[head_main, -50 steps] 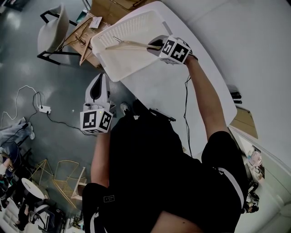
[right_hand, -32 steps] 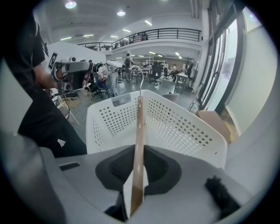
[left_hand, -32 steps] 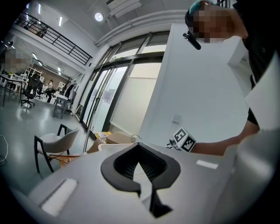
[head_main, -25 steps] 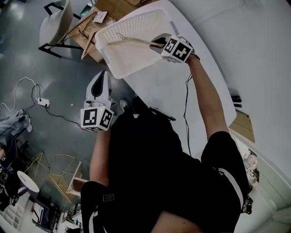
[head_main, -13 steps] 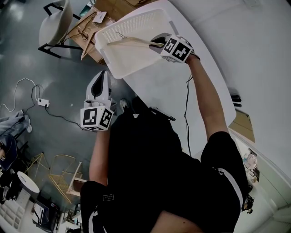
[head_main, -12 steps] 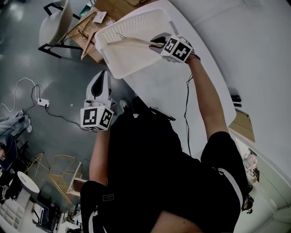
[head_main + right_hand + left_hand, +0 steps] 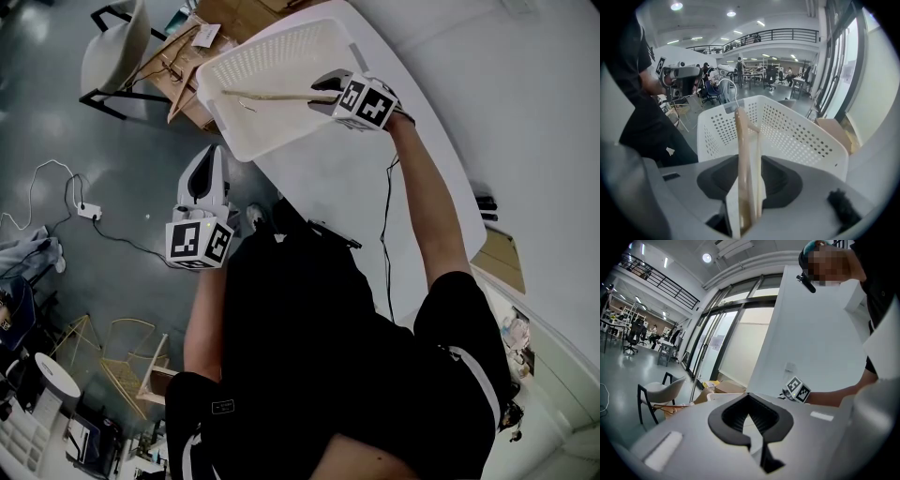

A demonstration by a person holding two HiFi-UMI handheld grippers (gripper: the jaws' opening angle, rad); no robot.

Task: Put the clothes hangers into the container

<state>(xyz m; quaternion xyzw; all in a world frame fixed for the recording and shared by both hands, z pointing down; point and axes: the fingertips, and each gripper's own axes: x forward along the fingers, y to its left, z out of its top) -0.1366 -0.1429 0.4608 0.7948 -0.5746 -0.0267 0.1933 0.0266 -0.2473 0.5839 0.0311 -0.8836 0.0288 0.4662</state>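
The wooden hanger (image 7: 272, 96) is low inside the white container (image 7: 267, 47), which sits at the far end of the counter (image 7: 337, 178). The near end of the hanger is between the fingers of the right gripper (image 7: 322, 95). Those fingers have just been opening and are now spread wide. The hanger stands in the gap, but it is not squeezed. So the step in hand is judged to be the letting go. Whether the far end already rests on the bottom cannot be told.

To do this step well, the fingers should be kept wide until the wood is free of them. The gripper should then be drawn back slowly, in line with the hanger, so that the hanger is not dragged out again. No sideways push should be given, because the far end could catch in the little holes of the wall. The container looks light and is placed near the counter's edge, so it should not be bumped.

The left gripper (image 7: 208, 157) is held low beside the person, well away from the counter. Its fingers are closed together and nothing is held in them. It could be brought up to steady the container if needed.
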